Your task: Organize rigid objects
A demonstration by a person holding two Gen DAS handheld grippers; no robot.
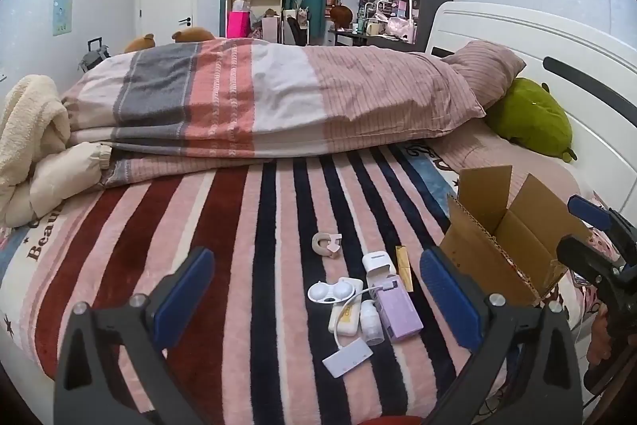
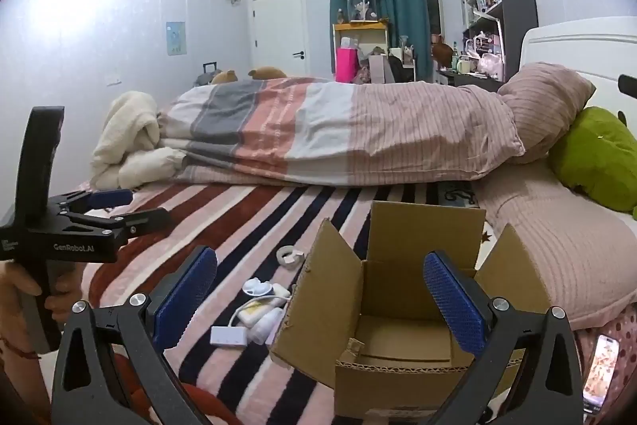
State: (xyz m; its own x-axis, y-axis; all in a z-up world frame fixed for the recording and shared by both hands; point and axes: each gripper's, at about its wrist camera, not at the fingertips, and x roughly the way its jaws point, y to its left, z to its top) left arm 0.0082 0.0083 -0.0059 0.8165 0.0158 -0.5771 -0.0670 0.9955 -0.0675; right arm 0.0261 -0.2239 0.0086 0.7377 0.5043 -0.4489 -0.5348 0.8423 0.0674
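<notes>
Striped bed (image 1: 223,226) under us – the small items (image 1: 370,301) lie just ahead of our left claw (image 1: 318,289), left of the box (image 2: 402,309); both claws gape empty, right claw (image 2: 320,295) facing the box

Striped bed blanket (image 1: 239,234) carries open cardboard box (image 1: 501,249), small toiletries cluster (image 1: 370,301), folded duvet (image 1: 278,98).

I have the left gripper (image 1: 316,297) with its jaws spread wide and nothing between them, tilted downward. The right gripper (image 2: 320,299) matches — jaws fully apart, empty, angled down. My left hand (image 2: 59,291) wraps its handle — the two grippers sit side by side.
</notes>
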